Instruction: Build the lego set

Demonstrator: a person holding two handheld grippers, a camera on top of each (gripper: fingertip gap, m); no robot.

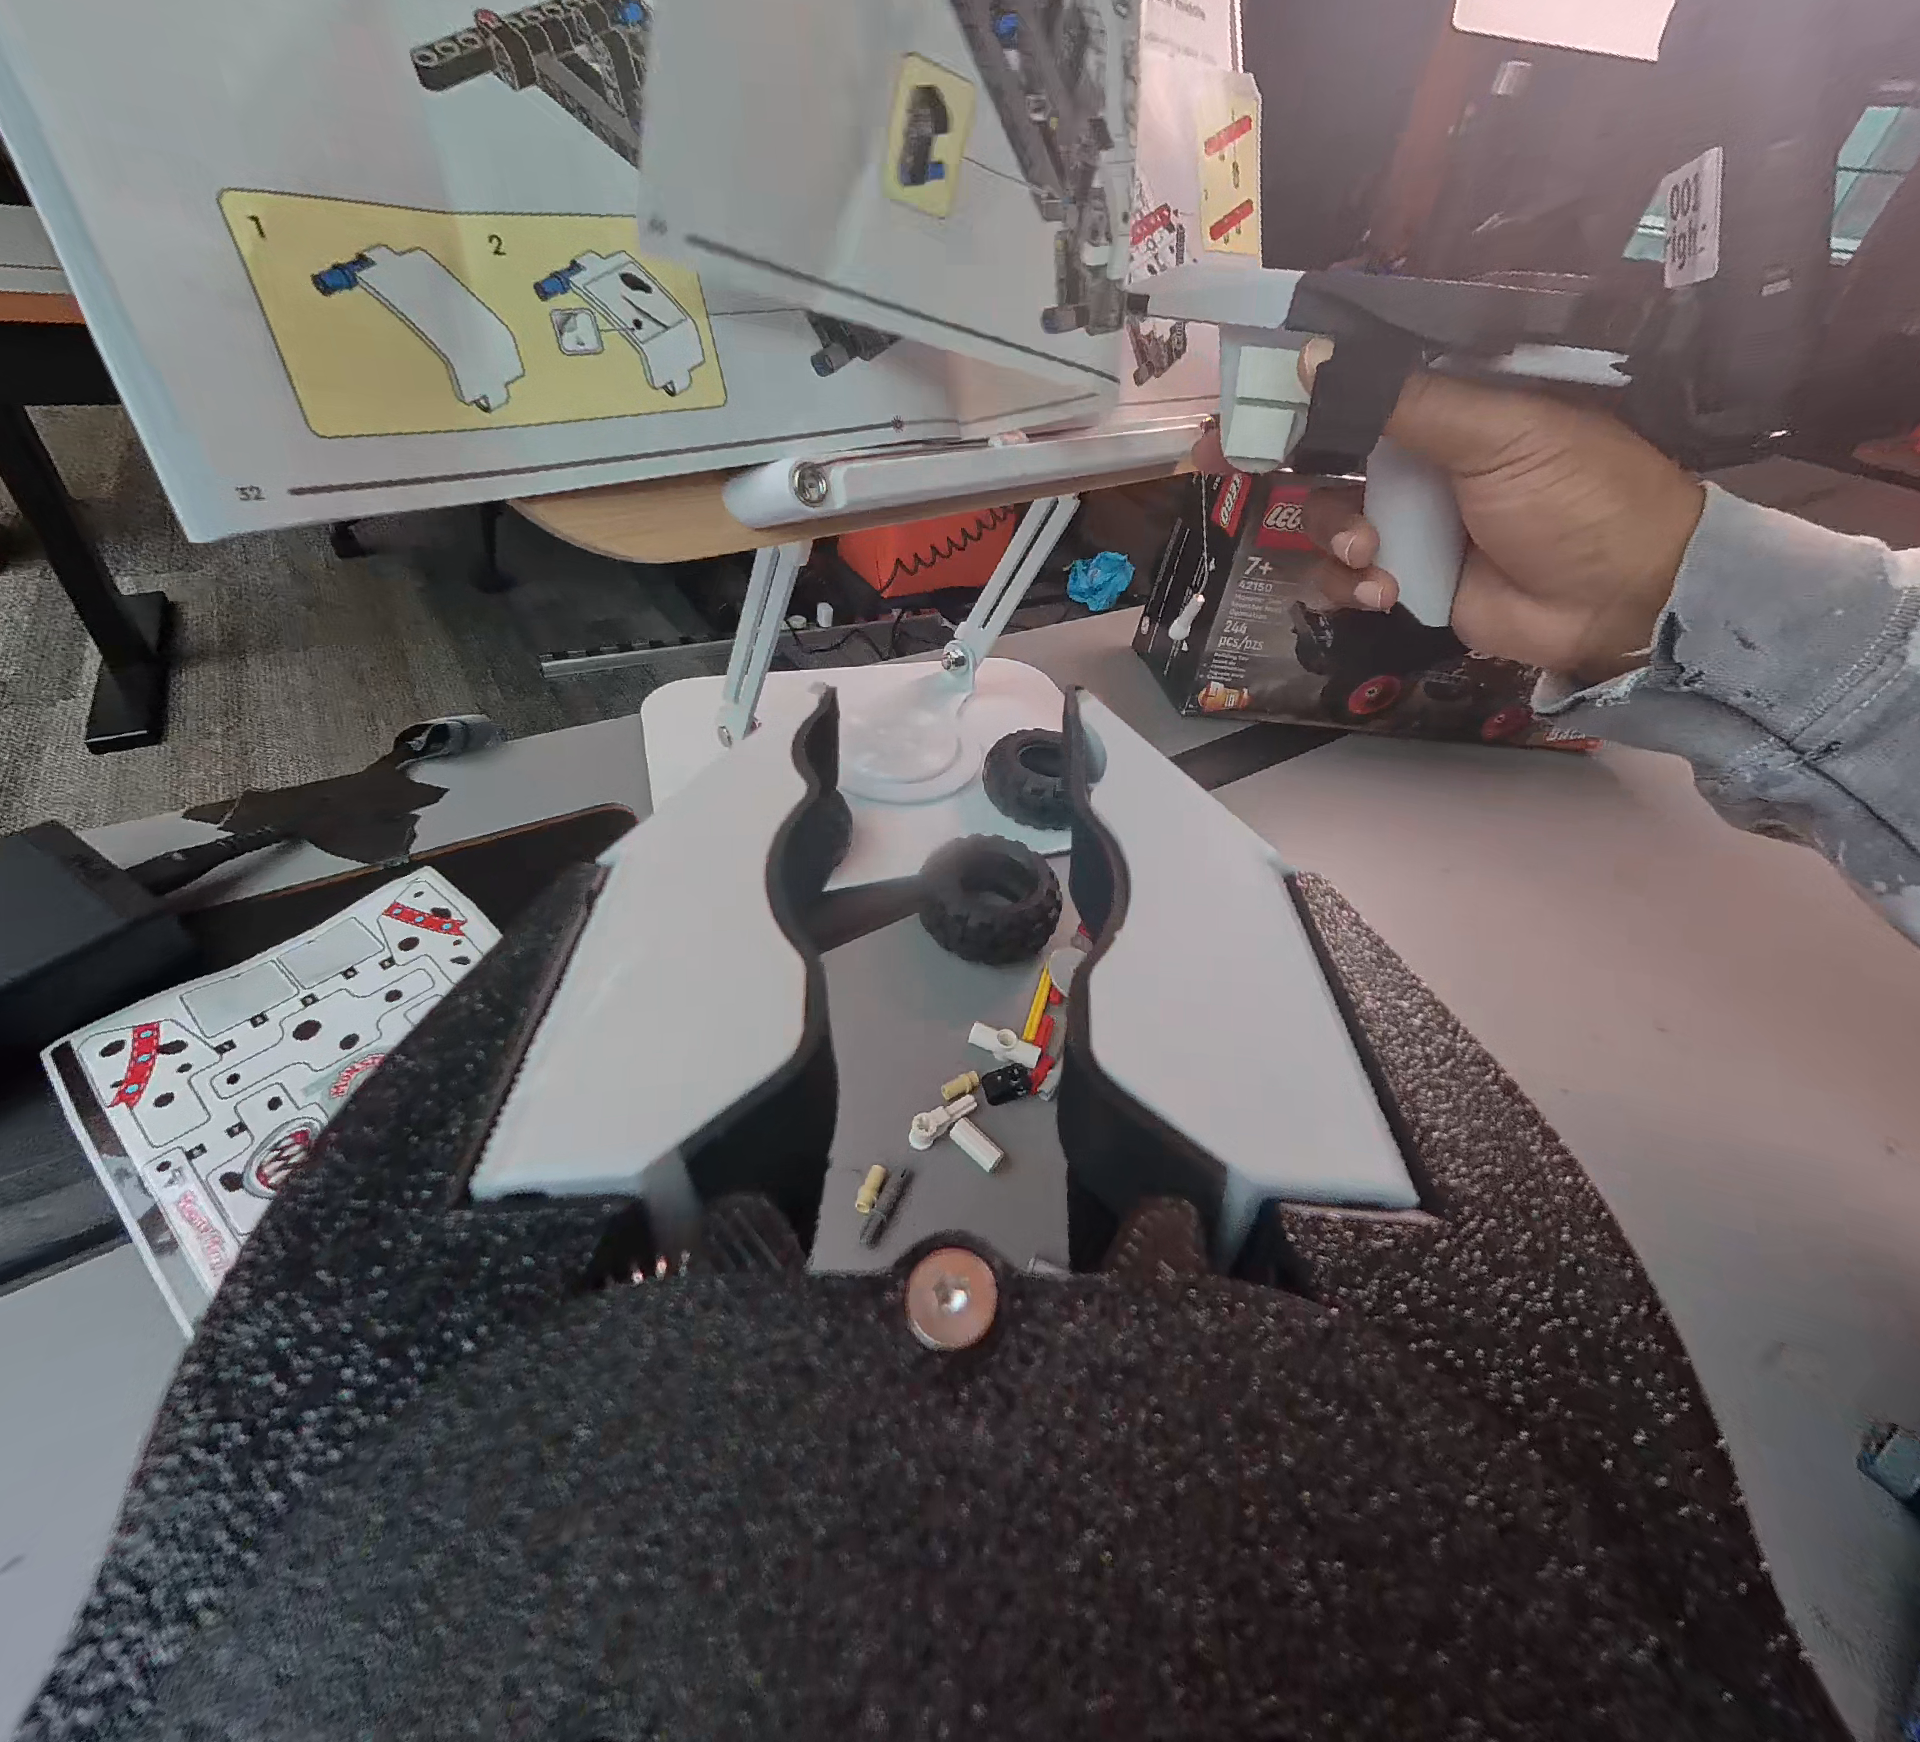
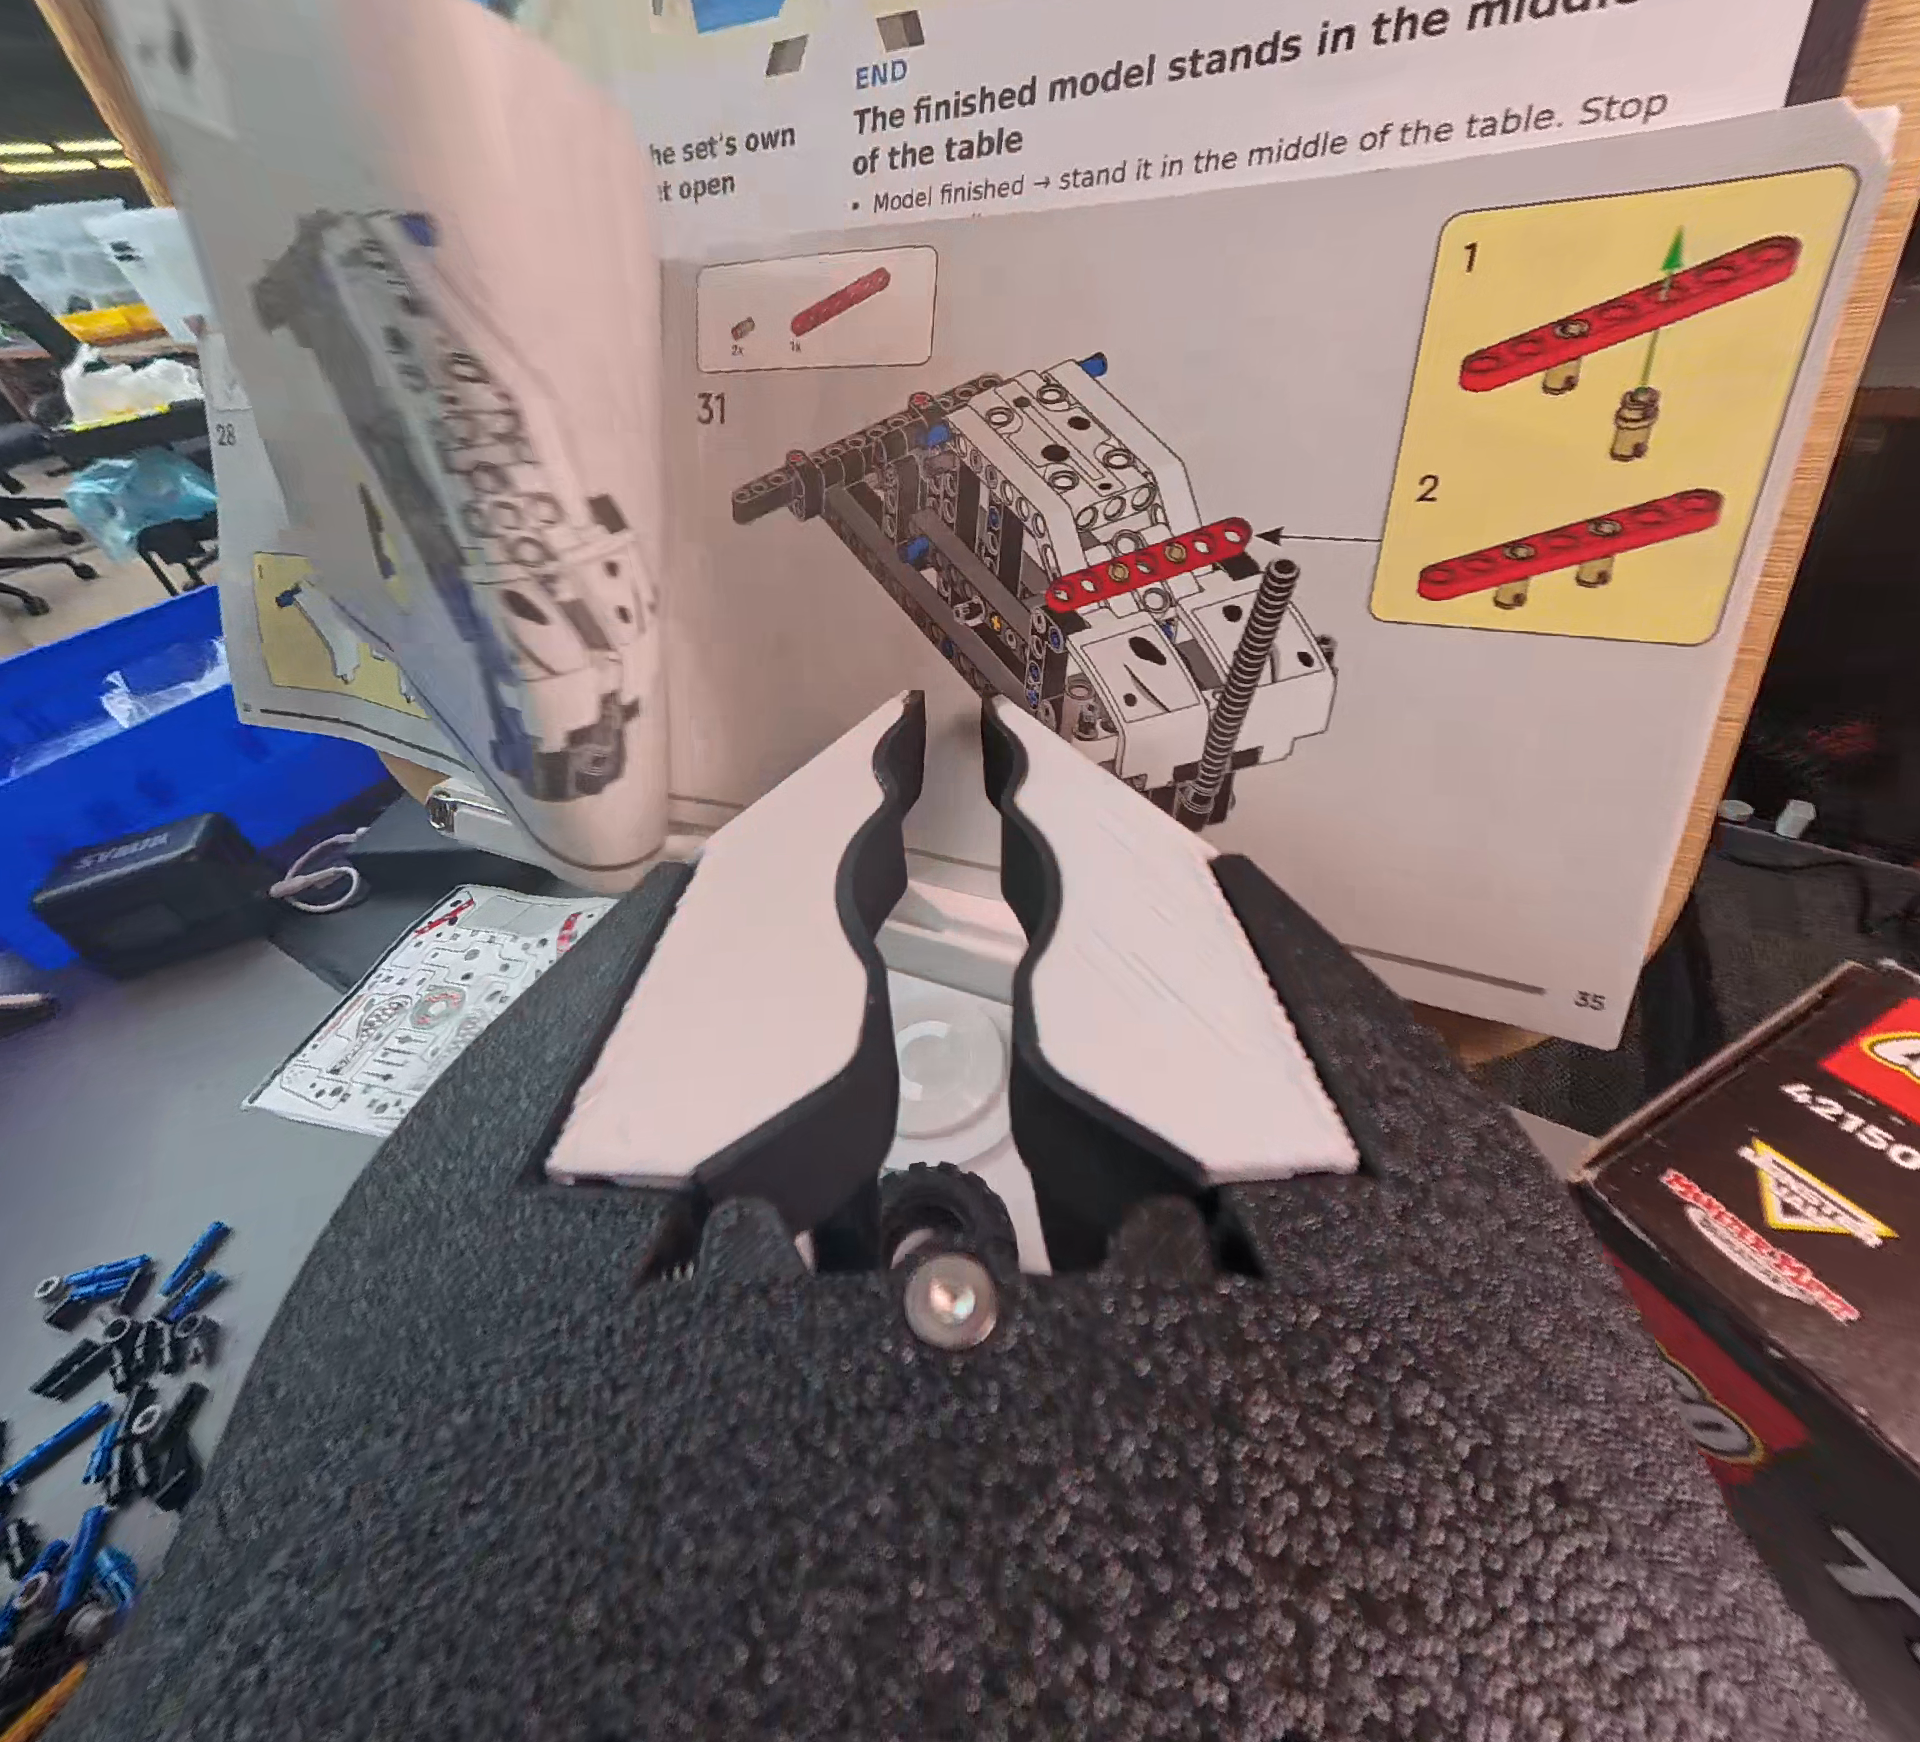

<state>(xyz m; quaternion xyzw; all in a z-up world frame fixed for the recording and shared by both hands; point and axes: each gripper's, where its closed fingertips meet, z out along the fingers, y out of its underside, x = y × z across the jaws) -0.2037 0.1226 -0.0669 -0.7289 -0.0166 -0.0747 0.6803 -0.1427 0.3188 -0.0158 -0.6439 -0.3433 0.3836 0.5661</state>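
The white-fingered left gripper [image 1: 948, 736] hangs above the grey tabletop [image 1: 1455, 913], jaws spread wide with nothing between them. Framed in that gap, just in front of the white metal book stand [image 1: 966, 471], lie 2 black rubber lego tyres [image 1: 992, 897], 1 of them on the stand's base plate. Nearer the camera than the tyres is a loose scatter of small lego pins and connectors [image 1: 987, 1084] in white, tan, yellow, red and black.

Propped on the stand is the open paper instruction booklet [image 2: 1091, 736]. One curled page [image 2: 416, 404] stands up off the booklet's left half, blurred. The right gripper [image 2: 951, 705] points at the booklet's right-hand page, its jaws only a narrow slit apart and holding nothing; in the left wrist view its tip reaches the lifted page's lower right corner, with a hand [image 1: 1538, 518] in a pale denim sleeve wrapped round its white handle.

Left of the stand a white printed sticker sheet [image 1: 260, 1058] lies flat on the table. Right of the stand sits the black cardboard lego box [image 1: 1340, 632]. Further left of the stand, at the table's near edge, is a pile of blue and black lego pins [image 2: 104, 1360], and beyond it a blue plastic bin [image 2: 156, 716].
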